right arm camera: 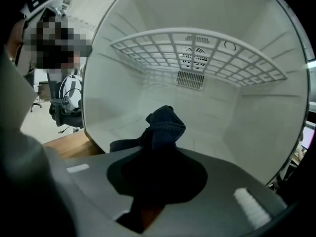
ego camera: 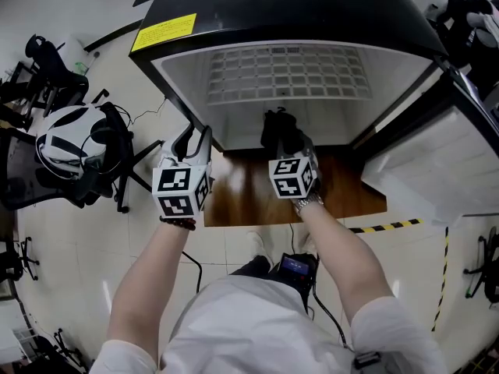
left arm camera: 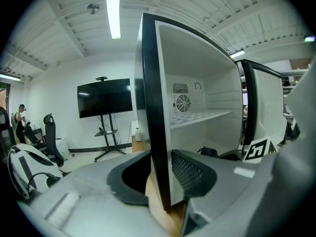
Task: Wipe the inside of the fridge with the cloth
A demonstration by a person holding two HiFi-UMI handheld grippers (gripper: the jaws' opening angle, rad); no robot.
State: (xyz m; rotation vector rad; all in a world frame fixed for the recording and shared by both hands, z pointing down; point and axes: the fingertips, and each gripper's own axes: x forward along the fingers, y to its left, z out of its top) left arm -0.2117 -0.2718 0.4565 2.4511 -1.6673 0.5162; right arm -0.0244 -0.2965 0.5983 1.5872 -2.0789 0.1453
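Left gripper [ego camera: 192,140] clamped on the fridge's left wall [left arm camera: 150,107]; right gripper [ego camera: 282,135] pinching the dark blue cloth [right arm camera: 163,125] at the fridge mouth.
The bunched cloth may slip out when pressed on the liner, or snag the wire shelf [right arm camera: 197,48]. Only the left gripper view shows the wall between its jaws; only the right gripper view shows how little cloth protrudes.

Dark blue cloth [right arm camera: 165,125], bunched upright, just inside open black fridge [ego camera: 273,6], white interior
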